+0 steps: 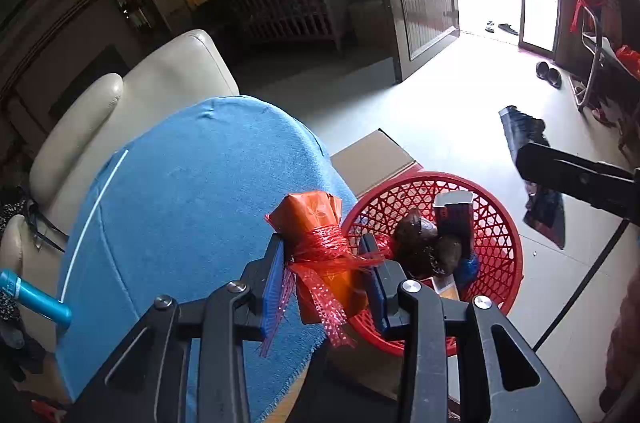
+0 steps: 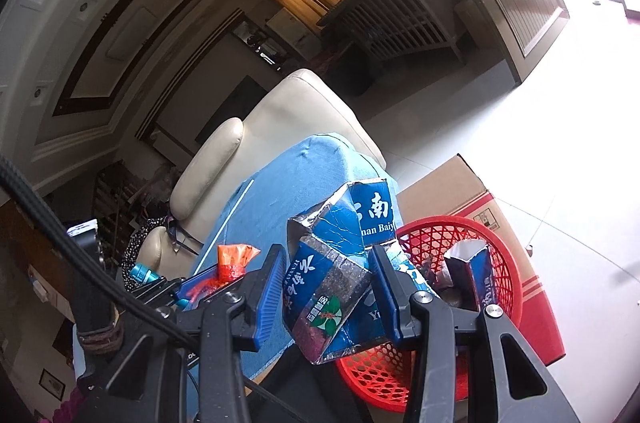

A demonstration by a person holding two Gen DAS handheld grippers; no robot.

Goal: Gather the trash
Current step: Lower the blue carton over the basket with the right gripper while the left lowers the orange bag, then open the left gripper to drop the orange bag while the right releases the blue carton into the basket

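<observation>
The left gripper (image 1: 326, 275) pinches an orange foil-wrapped packet tied with red mesh ribbon (image 1: 316, 223) between its blue pads; the packet stands upright in the jaws, its ribbon tails hanging below them. It is held just beside the round red plastic lattice basket (image 1: 496, 235), on the side nearer the blue cloth-covered table (image 1: 192, 199), over the table's edge.

The right gripper (image 2: 328, 287) is pressed together on a crumpled blue and silver cardboard carton with white lettering (image 2: 332, 263), which fills the gap between its pads and sticks out above and below them. This carton hangs at the near rim of the red basket (image 2: 508, 263), partly over it.

Inside the basket stands an opened dark carton with a pale inner flap (image 1: 454, 215), leaning against the far wall, with brown lumpy scraps (image 1: 420, 243) beside it and something blue low down. A brown cardboard box with a red band (image 2: 460, 191) sits behind the basket, touching it.
</observation>
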